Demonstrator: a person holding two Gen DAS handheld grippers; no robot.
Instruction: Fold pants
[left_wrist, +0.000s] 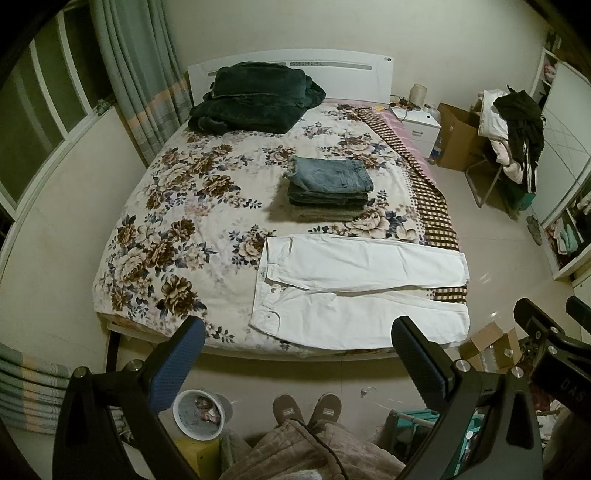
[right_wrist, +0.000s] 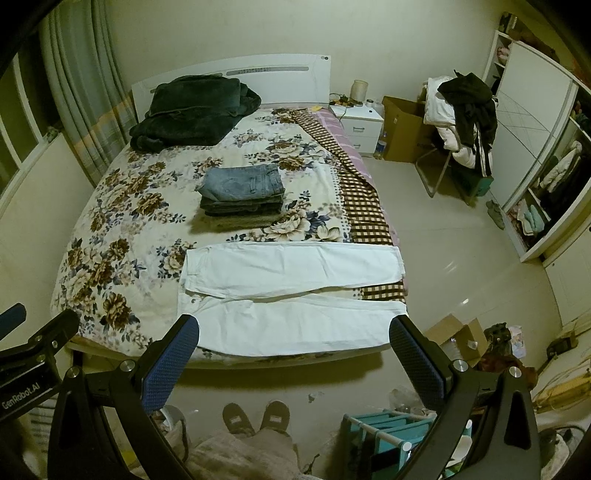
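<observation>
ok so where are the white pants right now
The white pants lie spread flat along the near edge of the bed, legs pointing right, just in front of the stack of folded jeans; neither gripper touches them.

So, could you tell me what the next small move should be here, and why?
Probably bring both grippers down to the near leg of the white pants to fold it over the far one. The pants lie spread flat, legs apart, at the foot of the bed; the left gripper and right gripper are open, empty and held above the near edge.
</observation>
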